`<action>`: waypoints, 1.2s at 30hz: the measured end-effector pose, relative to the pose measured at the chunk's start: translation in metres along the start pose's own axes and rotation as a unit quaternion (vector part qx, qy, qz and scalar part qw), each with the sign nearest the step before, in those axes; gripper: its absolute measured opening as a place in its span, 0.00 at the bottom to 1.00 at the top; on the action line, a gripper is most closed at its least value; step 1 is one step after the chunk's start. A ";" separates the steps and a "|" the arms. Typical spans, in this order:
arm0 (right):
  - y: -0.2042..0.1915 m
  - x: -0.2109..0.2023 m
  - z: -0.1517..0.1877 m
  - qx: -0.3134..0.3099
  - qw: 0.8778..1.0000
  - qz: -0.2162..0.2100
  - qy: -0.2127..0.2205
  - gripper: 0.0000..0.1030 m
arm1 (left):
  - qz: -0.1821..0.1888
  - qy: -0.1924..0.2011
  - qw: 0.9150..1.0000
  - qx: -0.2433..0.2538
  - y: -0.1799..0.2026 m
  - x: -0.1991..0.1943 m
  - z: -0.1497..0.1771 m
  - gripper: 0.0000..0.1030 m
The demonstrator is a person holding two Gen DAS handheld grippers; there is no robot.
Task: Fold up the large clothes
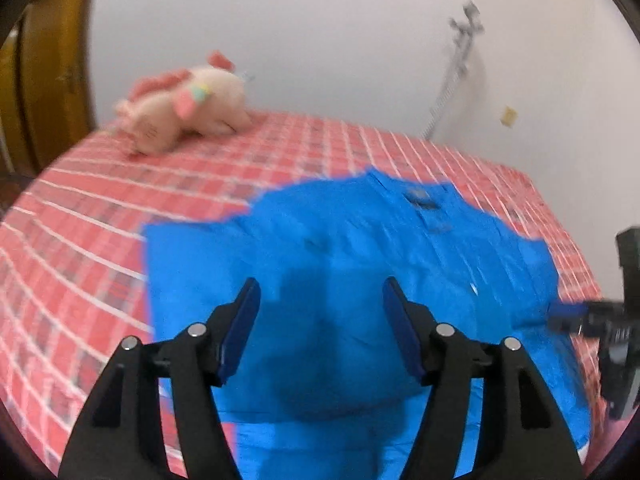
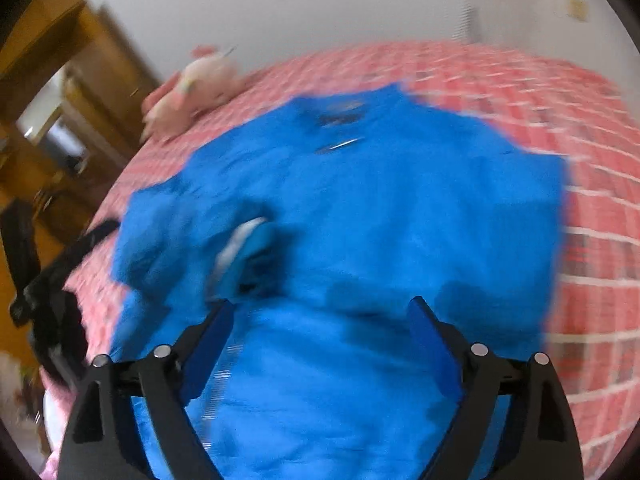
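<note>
- Bed (image 1: 100, 216) in red check, white wall beyond; plush (image 1: 188, 106) far left
- Blue shirt (image 1: 360, 248) spread mid-bed: soft, light, limp; pinch hem or sleeve edges
- Left gripper (image 1: 320, 304) wide, empty
- Right gripper (image 2: 322, 322) wide, empty

shirt (image 1: 360, 272): matt blue cloth (creased) | bedsheet (image 1: 100, 208): checked cloth | toy (image 1: 184, 108): plush

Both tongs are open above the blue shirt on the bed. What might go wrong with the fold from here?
1. The blue shirt has a bunched flap with a pale edge near its left side; folding over it may trap a lump.
2. Left tongs and right tongs hold nothing, so a fresh grab might catch the checked bedsheet too.
3. The plush toy lies beyond the shirt, limiting room to spread it.
</note>
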State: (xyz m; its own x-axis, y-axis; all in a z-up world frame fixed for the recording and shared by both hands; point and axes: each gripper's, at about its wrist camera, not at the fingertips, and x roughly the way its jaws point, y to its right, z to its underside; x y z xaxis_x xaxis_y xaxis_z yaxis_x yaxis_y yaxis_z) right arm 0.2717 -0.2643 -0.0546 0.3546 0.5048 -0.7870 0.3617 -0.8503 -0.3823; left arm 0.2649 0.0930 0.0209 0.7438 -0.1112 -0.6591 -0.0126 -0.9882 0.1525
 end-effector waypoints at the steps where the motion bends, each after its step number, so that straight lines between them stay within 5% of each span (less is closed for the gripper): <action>1: -0.007 0.010 -0.003 0.000 1.000 -0.009 -0.016 0.86 | -0.013 0.010 1.000 -0.006 -0.007 -0.005 -0.002 0.63; 8: -0.041 0.067 -0.026 0.001 0.998 -0.016 -0.062 0.83 | -0.035 0.005 0.999 -0.040 -0.034 0.002 -0.006 0.63; 9: -0.044 0.072 -0.029 -0.001 0.998 -0.015 -0.064 0.78 | -0.043 0.004 0.998 -0.037 -0.036 0.003 -0.006 0.63; 11: -0.049 0.082 -0.032 -0.006 0.998 -0.006 -0.068 0.48 | -0.053 0.001 0.998 -0.034 -0.039 0.006 -0.004 0.64; 16: -0.040 0.067 -0.032 0.010 0.998 -0.035 -0.043 0.23 | -0.052 0.000 0.998 -0.040 -0.045 0.005 -0.003 0.64; 28: 0.060 -0.051 -0.026 0.086 0.992 0.038 0.085 0.20 | -0.040 -0.027 0.999 -0.001 -0.010 0.028 -0.006 0.64; 36: 0.125 -0.065 -0.010 0.137 0.982 0.080 0.102 0.20 | -0.042 -0.098 0.993 0.057 0.034 0.083 -0.007 0.64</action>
State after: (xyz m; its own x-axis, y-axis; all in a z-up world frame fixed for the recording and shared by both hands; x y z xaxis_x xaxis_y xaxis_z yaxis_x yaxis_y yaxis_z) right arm 0.3026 -0.4018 -0.0459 0.5645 0.3562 -0.7446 0.0518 -0.9156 -0.3988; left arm 0.3310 0.0506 -0.0235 0.6020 -0.0347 -0.7978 -0.0393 -0.9991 0.0138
